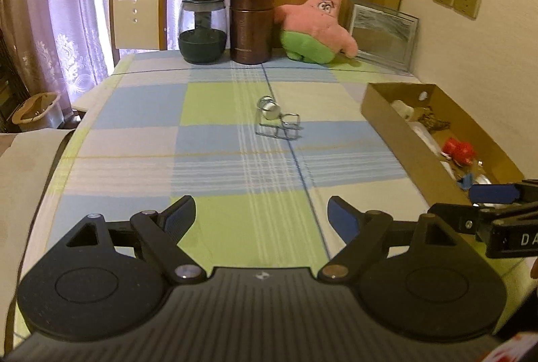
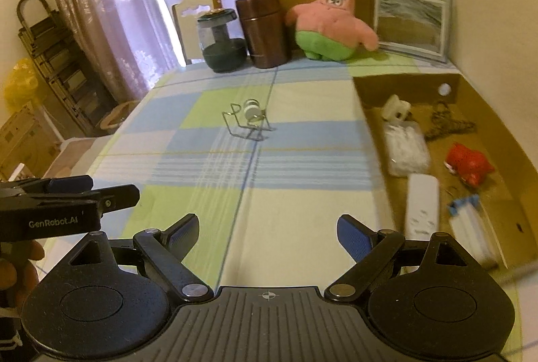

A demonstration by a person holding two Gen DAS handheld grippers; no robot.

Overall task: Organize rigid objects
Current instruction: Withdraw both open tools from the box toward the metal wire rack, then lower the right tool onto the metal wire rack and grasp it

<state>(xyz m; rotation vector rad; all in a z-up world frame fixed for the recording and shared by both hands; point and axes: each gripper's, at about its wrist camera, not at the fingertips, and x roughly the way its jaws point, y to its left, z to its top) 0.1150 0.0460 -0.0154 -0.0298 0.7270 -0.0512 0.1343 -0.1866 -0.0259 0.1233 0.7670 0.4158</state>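
A small wire stand with a white spool (image 1: pixel 275 119) (image 2: pixel 250 121) lies on the checked tablecloth, far ahead of both grippers. My left gripper (image 1: pixel 262 217) is open with nothing between its blue pads. My right gripper (image 2: pixel 267 234) is open too and holds nothing. Each gripper's side shows in the other's view: the right gripper (image 1: pixel 497 204) at the right edge, the left gripper (image 2: pixel 87 190) at the left edge. A shallow cardboard box (image 2: pixel 470 86) (image 1: pixel 403 126) on the right holds a red toy (image 2: pixel 469 163), a white remote (image 2: pixel 422 204), a plastic bag, a chain and a blue clip.
At the table's far end stand a dark glass jar (image 1: pixel 201 29), a brown canister (image 1: pixel 251 24), a pink star plush (image 1: pixel 319 25) and a framed picture (image 1: pixel 383 32). A chair (image 1: pixel 138 15) sits behind the table. A shelf rack (image 2: pixel 57 66) stands at the left.
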